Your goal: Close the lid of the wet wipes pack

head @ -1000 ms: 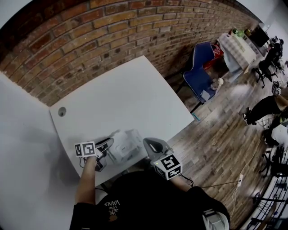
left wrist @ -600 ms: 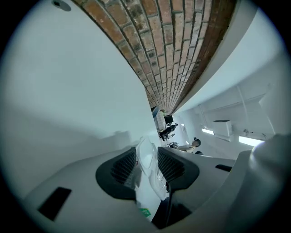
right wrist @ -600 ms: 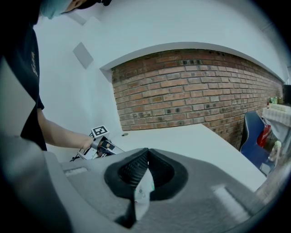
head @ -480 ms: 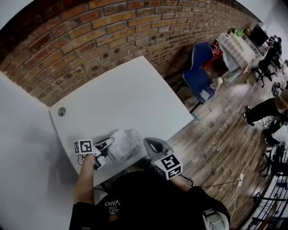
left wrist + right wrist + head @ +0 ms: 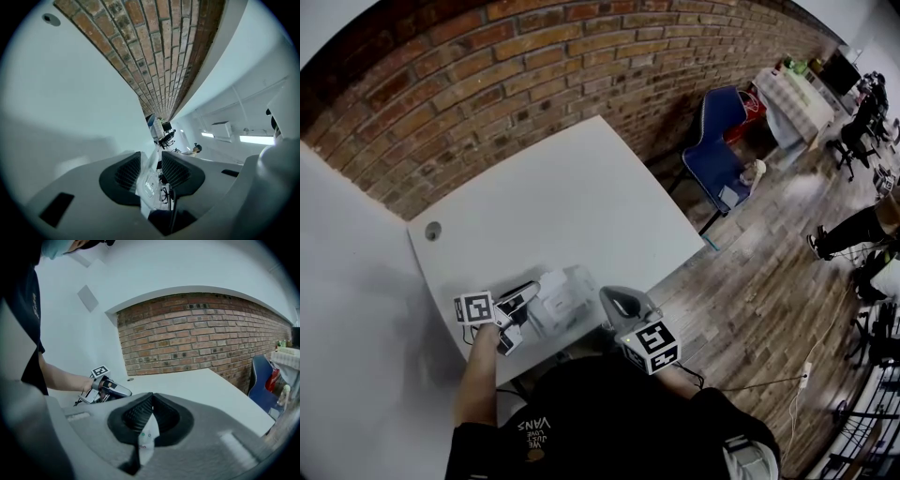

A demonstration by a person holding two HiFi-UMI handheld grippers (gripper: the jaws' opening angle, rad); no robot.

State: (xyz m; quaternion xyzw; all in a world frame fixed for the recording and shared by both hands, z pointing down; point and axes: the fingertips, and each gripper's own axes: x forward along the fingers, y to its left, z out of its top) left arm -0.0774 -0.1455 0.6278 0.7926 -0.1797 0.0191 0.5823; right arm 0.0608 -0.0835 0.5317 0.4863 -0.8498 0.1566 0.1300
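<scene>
The clear wet wipes pack (image 5: 567, 302) lies near the front edge of the white table (image 5: 572, 206). Its white lid flap (image 5: 549, 284) stands raised at the pack's left end. My left gripper (image 5: 532, 292) reaches in from the left, and its jaws are closing. In the left gripper view a thin translucent flap (image 5: 149, 180) stands in the gap of the left gripper (image 5: 151, 168), with room beside it. The right gripper (image 5: 617, 302) is at the pack's right end. Seen from its own camera, my right gripper (image 5: 151, 401) is shut on the pack's printed edge (image 5: 146, 439).
A round cable hole (image 5: 433, 230) marks the table's far left corner. A brick wall (image 5: 534, 66) runs behind the table. A blue chair (image 5: 719, 141) stands to the right on the wooden floor, with people and desks farther off. My body is close against the table's front edge.
The left gripper has risen a little at the pack's left end, and the white lid flap now stands higher. The right gripper has kept still.
</scene>
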